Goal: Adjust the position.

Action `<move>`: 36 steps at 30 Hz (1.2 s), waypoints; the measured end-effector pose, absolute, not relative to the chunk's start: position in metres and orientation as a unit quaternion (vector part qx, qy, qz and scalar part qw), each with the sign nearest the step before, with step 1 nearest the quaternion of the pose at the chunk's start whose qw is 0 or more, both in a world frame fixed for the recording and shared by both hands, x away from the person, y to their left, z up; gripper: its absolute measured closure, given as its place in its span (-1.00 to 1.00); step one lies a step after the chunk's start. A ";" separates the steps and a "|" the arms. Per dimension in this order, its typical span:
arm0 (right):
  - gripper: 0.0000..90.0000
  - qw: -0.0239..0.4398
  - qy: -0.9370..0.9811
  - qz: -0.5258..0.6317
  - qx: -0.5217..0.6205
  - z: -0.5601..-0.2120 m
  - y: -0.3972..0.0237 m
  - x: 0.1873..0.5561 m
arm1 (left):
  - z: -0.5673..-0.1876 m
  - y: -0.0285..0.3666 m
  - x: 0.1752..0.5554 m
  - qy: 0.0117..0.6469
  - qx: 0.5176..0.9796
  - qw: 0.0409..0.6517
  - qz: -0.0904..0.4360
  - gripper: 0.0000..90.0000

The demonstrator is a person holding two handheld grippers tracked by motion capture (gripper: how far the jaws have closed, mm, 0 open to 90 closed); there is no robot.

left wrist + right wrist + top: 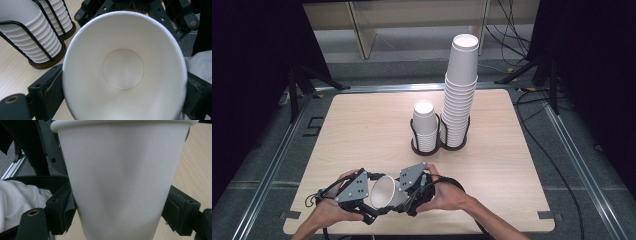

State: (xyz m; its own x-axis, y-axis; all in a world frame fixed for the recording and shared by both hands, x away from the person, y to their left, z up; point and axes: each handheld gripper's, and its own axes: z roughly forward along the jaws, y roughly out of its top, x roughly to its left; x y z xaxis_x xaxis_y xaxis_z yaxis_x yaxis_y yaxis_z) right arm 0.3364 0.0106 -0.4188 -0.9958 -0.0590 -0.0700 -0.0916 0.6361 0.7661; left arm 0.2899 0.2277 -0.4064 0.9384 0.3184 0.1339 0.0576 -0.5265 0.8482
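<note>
Dark curtains ringed the pale wood tabletop [362,125]; near its front edge, well short of the cup rack [427,147], both tools, left [368,200] and right [408,192], gripped one paper cup [384,192].

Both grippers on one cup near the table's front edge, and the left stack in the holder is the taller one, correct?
Not quite: the right stack is the taller, as the high view shows; the left stack is short. Both grippers, left and right, are on the cup.
</note>
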 end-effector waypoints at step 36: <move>-0.47 0.016 0.905 0.424 -0.021 -0.423 -0.004 0.342 | -0.404 0.242 0.292 0.117 0.821 0.544 0.126 -0.66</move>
